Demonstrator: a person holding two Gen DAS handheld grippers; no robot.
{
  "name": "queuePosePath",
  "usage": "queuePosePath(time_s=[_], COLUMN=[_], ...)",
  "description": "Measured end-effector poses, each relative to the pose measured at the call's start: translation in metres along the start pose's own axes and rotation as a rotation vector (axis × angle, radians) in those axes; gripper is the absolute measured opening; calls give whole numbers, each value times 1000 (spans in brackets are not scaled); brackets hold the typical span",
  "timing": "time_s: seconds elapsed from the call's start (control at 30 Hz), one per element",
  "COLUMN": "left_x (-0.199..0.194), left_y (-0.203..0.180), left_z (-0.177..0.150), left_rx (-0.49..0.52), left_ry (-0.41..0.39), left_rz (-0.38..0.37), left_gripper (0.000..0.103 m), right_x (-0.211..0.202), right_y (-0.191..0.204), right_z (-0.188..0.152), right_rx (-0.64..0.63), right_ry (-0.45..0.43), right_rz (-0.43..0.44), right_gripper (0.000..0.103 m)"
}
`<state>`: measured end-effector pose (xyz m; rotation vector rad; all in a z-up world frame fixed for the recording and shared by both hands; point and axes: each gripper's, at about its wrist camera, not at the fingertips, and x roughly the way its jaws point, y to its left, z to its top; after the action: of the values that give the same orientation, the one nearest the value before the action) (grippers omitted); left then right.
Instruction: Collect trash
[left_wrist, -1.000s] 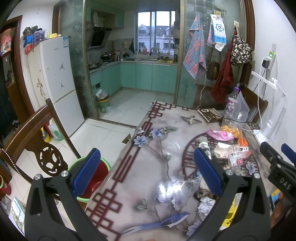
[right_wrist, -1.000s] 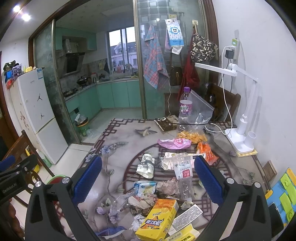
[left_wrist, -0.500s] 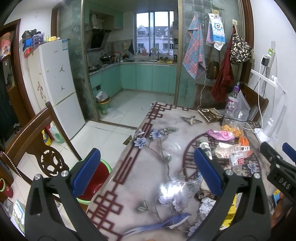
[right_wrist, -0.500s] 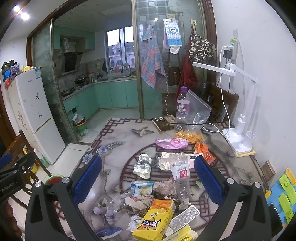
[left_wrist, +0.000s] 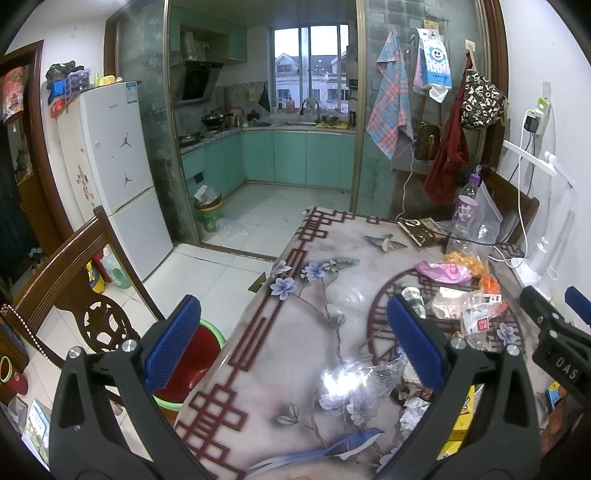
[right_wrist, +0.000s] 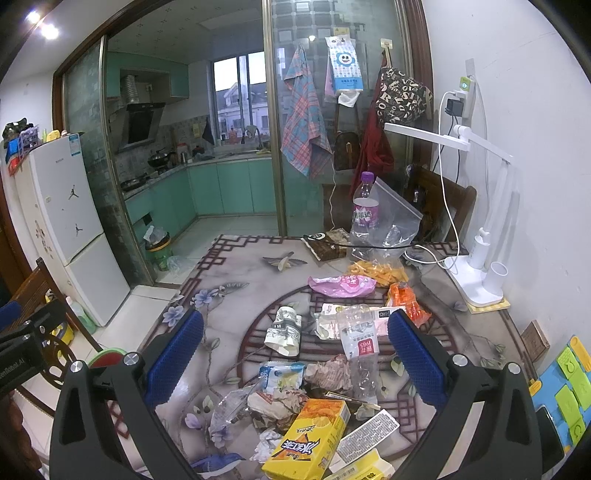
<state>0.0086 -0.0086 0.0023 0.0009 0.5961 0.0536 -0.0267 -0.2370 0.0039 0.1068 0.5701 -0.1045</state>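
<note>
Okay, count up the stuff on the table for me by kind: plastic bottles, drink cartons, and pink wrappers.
Plastic bottles: 2, the standing purple-label bottle and the crushed clear bottle
Drink cartons: 1, the orange carton
Pink wrappers: 1, the pink wrapper
Total: 4

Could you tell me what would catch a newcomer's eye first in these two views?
Probably the heap of trash on the flowered table: an orange drink carton nearest the right gripper, a crushed clear bottle behind it and a pink wrapper farther back. Both grippers hang open and empty, and a red bin stands on the floor off the table's left edge, beneath the left gripper.
</note>
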Motion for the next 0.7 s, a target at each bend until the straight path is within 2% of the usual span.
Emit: queuePosePath(time_s=[0.47,0.7], left_x=[6,17], left_y=[-7,-4], left_z=[-2,-2], left_rx=[8,-43], left_ry=[19,72], left_rz=[-10,-44], left_gripper=[99,99], right_x=[1,3], right_y=[0,-2], right_z=[-1,-1], right_rx=[-1,-1], right_ry=[2,1], right_rz=[0,-3], right_gripper=[96,96])
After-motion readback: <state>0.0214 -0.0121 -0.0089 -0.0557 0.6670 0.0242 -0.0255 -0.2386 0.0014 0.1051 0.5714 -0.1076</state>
